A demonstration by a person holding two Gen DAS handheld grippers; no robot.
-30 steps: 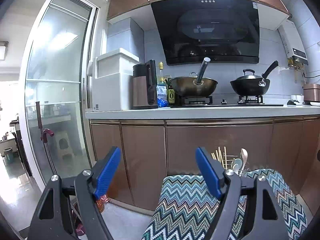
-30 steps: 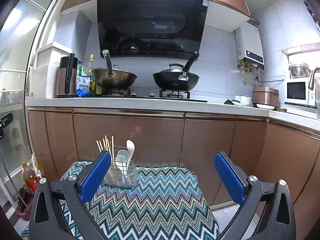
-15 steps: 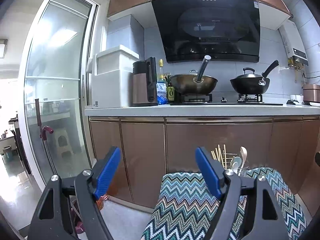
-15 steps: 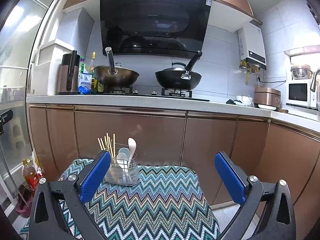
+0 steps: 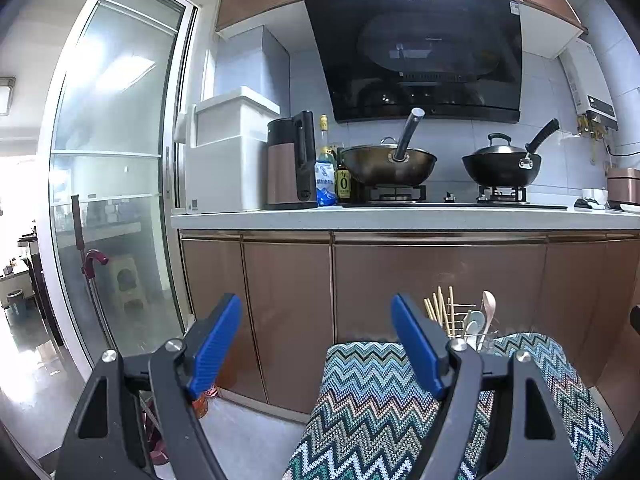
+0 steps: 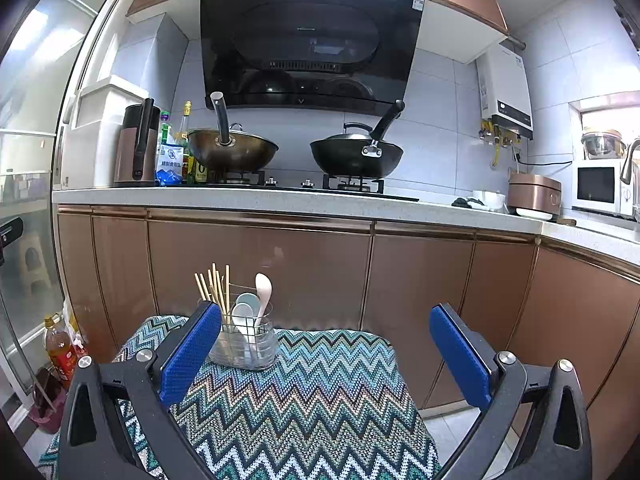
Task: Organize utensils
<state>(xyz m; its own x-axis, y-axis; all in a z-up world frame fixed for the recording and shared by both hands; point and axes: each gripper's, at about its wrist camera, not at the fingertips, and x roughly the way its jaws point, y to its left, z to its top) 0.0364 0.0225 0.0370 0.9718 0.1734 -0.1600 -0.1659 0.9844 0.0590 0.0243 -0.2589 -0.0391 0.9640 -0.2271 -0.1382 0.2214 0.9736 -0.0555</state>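
Note:
A clear utensil holder (image 6: 244,344) with a wire frame stands at the far side of a zigzag-patterned cloth (image 6: 304,396). It holds wooden chopsticks (image 6: 216,288) and pale spoons (image 6: 262,292). In the left wrist view the holder (image 5: 476,332) is partly hidden behind the right finger. My right gripper (image 6: 326,344) is open and empty, held above the cloth, with its left finger just in front of the holder. My left gripper (image 5: 316,344) is open and empty, over the cloth's left edge (image 5: 360,400).
Brown cabinet doors (image 6: 260,268) stand behind the cloth under a white counter (image 6: 280,200) with two woks (image 6: 356,156), a kettle (image 6: 136,148) and bottles. A glass sliding door (image 5: 116,200) is at left. Bottles (image 6: 60,352) stand on the floor.
Both grippers have drifted slightly lower and closer to the cloth, so the counter sits higher in view. Both stay open and empty.

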